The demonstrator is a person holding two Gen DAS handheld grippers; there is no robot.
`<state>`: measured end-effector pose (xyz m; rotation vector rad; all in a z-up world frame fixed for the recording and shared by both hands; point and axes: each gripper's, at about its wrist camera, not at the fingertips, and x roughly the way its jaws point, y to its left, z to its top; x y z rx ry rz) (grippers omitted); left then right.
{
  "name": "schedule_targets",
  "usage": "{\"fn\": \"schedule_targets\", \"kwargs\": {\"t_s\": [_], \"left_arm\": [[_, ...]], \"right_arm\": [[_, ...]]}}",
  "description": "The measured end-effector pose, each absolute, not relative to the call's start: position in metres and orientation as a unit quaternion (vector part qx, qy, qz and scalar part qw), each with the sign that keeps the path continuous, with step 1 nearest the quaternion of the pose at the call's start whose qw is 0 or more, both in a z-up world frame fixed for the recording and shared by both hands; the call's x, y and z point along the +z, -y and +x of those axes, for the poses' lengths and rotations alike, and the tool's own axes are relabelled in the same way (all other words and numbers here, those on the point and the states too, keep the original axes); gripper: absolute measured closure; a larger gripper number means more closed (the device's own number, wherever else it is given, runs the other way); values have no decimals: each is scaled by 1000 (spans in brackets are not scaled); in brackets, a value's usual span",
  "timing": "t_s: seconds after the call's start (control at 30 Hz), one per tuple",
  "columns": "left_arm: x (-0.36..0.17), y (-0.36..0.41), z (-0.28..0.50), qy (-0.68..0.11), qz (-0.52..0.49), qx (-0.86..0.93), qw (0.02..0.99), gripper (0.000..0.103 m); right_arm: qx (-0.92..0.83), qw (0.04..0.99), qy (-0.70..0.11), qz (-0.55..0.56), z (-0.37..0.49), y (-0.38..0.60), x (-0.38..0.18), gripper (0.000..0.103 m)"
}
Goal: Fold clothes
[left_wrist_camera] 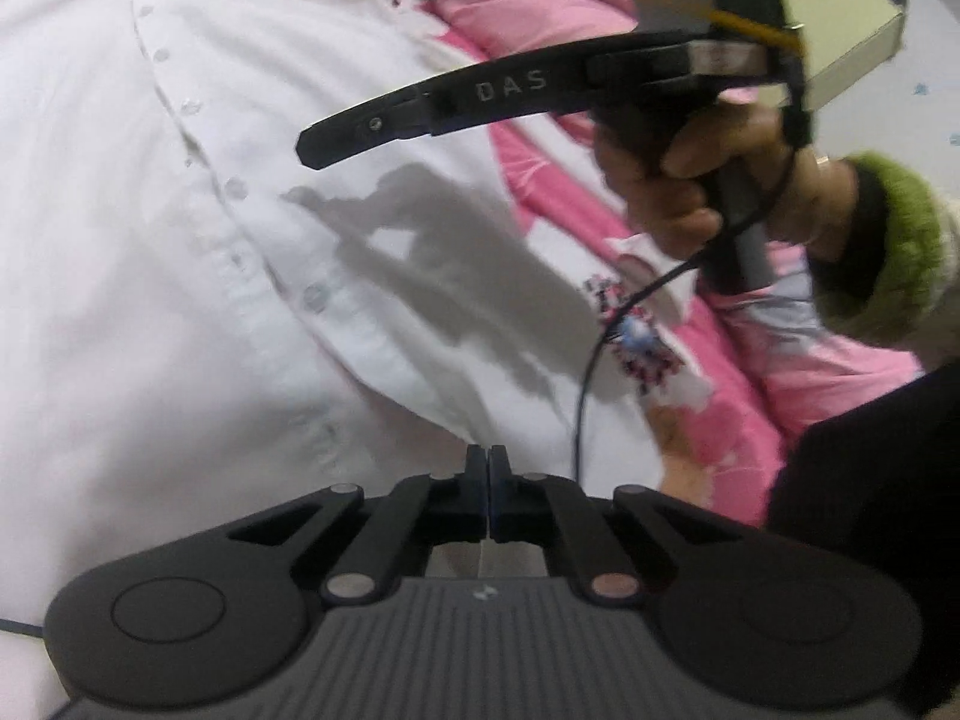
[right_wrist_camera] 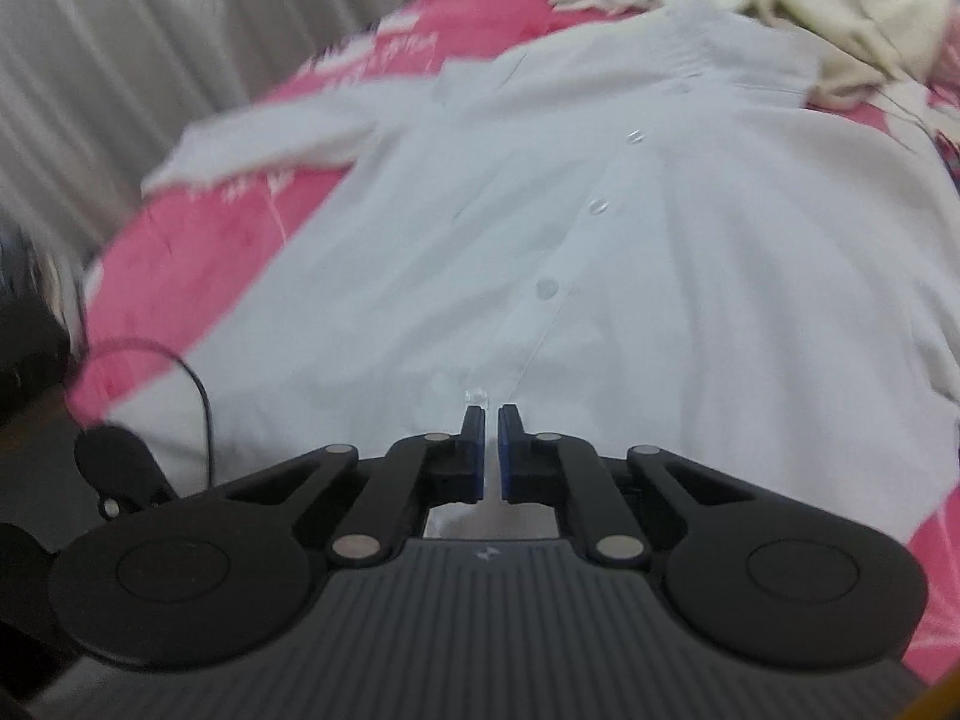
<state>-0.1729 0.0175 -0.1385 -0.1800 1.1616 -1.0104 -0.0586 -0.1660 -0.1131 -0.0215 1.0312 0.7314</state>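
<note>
A: So we've got the white shirt [right_wrist_camera: 600,252] spread flat on the pink bedspread [right_wrist_camera: 180,252], buttons [right_wrist_camera: 547,287] running down the middle, one sleeve [right_wrist_camera: 264,150] stretched out to the far left.

B: Yep. Our left gripper [left_wrist_camera: 487,462] is clenched tight at the near hem, pads pressed together; we can't tell if any cloth is caught.

A: The right gripper [right_wrist_camera: 491,420] is nearly clenched too, a thin slit left, hanging over the near hem by the bottom button.

B: From the left camera we see the right hand [left_wrist_camera: 708,180] holding its gripper above the shirt. Heap of clothes [right_wrist_camera: 810,6] at the far right.
</note>
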Motion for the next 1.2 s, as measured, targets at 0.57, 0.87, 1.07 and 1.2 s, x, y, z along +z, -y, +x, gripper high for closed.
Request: {"fn": "schedule_targets", "kwargs": {"t_s": [0.57, 0.87, 1.07, 1.2], "left_arm": [[-138, -29, -174, -531, -54, -452, 715, 98], [-156, -28, -166, -566, -53, -411, 713, 81], [-161, -20, -167, -569, -59, -411, 710, 76], [-160, -16, -166, -566, -60, -415, 710, 74]], "right_arm": [[335, 805, -489, 12, -58, 163, -118, 97], [335, 801, -496, -2, -43, 143, -120, 93], [322, 783, -532, -16, -29, 124, -138, 71], [311, 782, -540, 0, -24, 126, -146, 88]]}}
